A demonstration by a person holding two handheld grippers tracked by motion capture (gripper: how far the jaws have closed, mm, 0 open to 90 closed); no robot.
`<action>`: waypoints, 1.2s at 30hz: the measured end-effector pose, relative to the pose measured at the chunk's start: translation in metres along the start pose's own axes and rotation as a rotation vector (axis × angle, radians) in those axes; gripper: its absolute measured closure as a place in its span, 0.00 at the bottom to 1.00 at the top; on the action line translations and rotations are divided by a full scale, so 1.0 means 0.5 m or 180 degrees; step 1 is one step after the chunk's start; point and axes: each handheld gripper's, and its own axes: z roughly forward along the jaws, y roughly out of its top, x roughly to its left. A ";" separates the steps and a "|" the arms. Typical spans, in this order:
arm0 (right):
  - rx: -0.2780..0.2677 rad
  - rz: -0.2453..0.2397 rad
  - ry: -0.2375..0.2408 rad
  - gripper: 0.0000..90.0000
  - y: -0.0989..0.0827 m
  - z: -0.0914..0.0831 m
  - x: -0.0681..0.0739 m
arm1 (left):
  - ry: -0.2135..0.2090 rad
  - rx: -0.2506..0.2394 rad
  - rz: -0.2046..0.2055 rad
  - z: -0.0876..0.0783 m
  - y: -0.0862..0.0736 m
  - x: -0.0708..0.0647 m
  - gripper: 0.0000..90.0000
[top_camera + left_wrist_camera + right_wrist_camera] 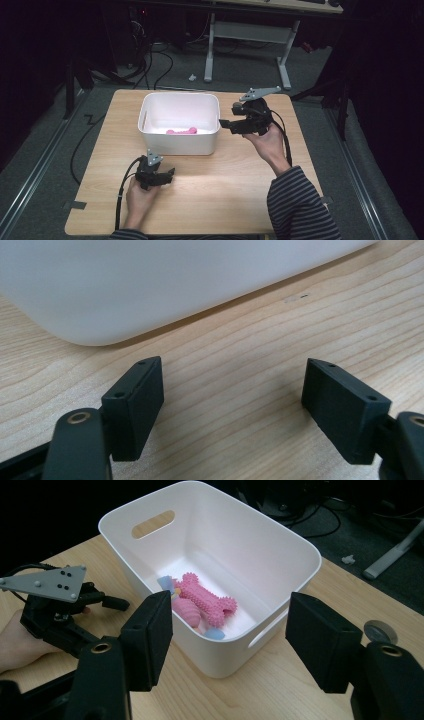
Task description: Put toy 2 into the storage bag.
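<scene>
Both my grippers empty beside the white bin point(179, 141).
Right gripper point(226, 123) released at its three o'clock; left gripper point(167, 174) released at six; pink bone toy point(206, 600) inside.

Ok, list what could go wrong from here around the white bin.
The right gripper hangs open beside the right rim of the white bin; a careless swing could knock it. The pink bone lies tight against other toys, so a grab might catch the wrong one.

The white bin point(150, 285) is cut off by the left gripper view's top edge, rim unseen.
</scene>
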 end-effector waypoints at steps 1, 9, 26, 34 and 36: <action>-0.0006 0.0009 -0.0009 0.39 -0.003 -0.004 -0.001 | 0.0000 0.0001 0.0000 0.000 0.000 0.000 0.28; -0.0053 0.0050 -0.0077 0.40 -0.024 -0.038 -0.006 | 0.0001 0.0001 0.0000 0.000 0.000 0.000 0.28; -0.0175 0.0161 -0.0221 0.40 -0.080 -0.108 -0.019 | 0.0000 0.0001 0.0000 0.000 0.000 0.000 0.28; -0.0169 0.0235 -0.0278 0.42 -0.123 -0.124 -0.029 | 0.0001 0.0001 0.0000 0.000 0.000 0.000 0.28; -0.0180 0.0273 -0.0291 0.42 -0.135 -0.128 -0.033 | 0.0001 0.0001 0.0001 0.000 0.000 0.000 0.28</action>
